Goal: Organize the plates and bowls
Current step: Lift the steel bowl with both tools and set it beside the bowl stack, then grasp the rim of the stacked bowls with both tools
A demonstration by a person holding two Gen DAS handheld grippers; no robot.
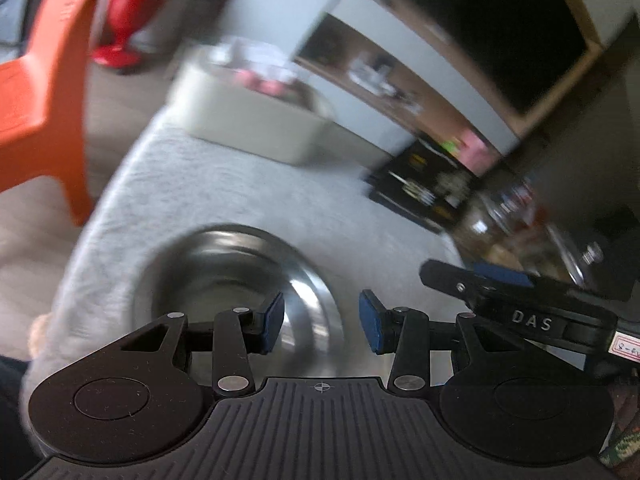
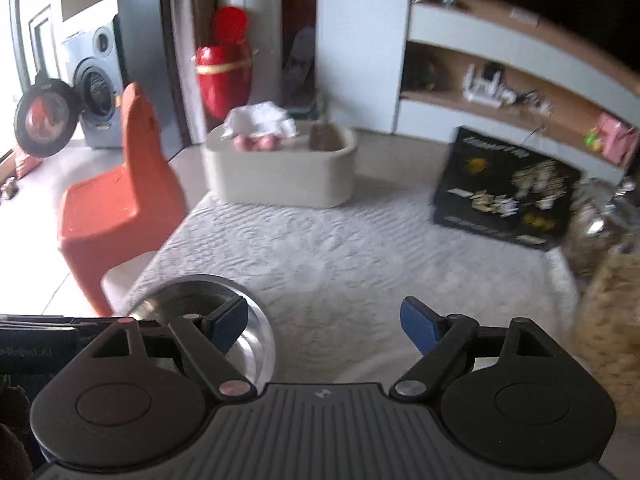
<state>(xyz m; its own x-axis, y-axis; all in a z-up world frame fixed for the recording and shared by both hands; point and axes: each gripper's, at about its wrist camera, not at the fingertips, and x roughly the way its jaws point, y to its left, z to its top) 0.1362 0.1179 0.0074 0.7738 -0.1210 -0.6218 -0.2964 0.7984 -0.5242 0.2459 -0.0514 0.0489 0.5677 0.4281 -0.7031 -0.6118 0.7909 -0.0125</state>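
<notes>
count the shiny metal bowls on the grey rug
1. A round stainless steel bowl sits on the pale grey textured rug near its front-left corner, just ahead of the left gripper. Blur and both grippers may hide other dishes.

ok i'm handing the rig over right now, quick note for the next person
Left gripper: open, empty, above the steel bowl.
Right gripper: open, empty, the bowl at its left.
The bowl sits upright on the grey cloth; it looks empty and nothing grips it.
No plates or other bowls in view, so what is done is unclear.
Left: find the rest and stack or sort them, this bowl too.
</notes>
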